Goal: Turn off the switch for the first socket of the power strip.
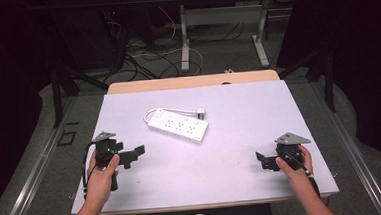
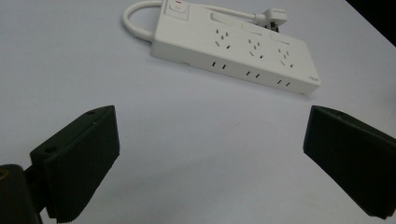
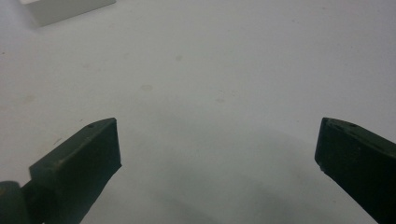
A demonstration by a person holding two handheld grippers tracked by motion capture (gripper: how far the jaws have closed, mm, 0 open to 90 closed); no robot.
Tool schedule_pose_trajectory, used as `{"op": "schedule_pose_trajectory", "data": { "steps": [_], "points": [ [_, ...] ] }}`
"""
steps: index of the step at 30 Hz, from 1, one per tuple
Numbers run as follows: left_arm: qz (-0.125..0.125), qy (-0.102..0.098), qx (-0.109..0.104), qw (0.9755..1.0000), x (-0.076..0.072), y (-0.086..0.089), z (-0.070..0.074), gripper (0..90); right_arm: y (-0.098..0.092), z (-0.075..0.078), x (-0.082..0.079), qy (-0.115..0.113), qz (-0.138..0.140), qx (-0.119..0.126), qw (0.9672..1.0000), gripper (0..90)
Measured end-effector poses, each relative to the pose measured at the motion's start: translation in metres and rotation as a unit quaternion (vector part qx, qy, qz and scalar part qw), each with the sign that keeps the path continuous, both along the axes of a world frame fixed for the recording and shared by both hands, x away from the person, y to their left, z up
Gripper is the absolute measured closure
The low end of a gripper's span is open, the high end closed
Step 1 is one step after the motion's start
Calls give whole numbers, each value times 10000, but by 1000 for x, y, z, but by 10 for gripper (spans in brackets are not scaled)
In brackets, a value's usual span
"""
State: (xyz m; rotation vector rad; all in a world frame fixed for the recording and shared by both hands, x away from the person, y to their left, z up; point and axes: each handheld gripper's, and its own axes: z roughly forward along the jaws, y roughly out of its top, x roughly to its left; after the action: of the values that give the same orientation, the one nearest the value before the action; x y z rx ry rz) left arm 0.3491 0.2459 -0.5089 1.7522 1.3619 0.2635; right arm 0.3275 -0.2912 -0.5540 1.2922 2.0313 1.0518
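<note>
Both grippers sit low near the table's front edge, nothing held: the left gripper (image 1: 131, 155) has its jaws spread wide, and so does the right gripper (image 1: 263, 160). Between them, further back, the white power strip (image 1: 178, 126) lies flat mid-table (image 1: 238, 109), cord looped behind. Looks like the approach stage; next comes a reach inward. There's small print on the strip's end, too tiny to read.

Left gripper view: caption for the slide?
Open left gripper faces a white power strip lying flat on the table, its cord looped beside it.
</note>
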Motion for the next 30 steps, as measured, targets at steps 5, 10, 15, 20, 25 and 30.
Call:
{"op": "schedule_pose_trajectory", "data": {
  "steps": [5, 10, 15, 20, 25, 30],
  "points": [
    [113, 84, 9, 9999, -6, 9, -9, 44, 0, 0, 0, -13, 31, 1, 10000, 0],
    [133, 81, 7, 9999, -10, 14, -16, 46, 0, 0, 0, -16, 34, -4, 10000, 0],
    [285, 106, -85, 9995, -10, 21, -25, 49, 0, 0, 0, 6, -6, -3, 10000, 0],
    [404, 71, 24, 9992, -8, 27, -33, 49, -1, 0, 0, -2, 30, -19, 10000, 0],
    [531, 3, 203, 9984, -6, 34, -37, 49, -1, 0, 0, 15, 17, 17, 10000, 0],
    [524, 36, 235, 9983, -5, 40, -40, 49, -1, 0, 0, 24, 15, 41, 10000, 0]
  ]
}}
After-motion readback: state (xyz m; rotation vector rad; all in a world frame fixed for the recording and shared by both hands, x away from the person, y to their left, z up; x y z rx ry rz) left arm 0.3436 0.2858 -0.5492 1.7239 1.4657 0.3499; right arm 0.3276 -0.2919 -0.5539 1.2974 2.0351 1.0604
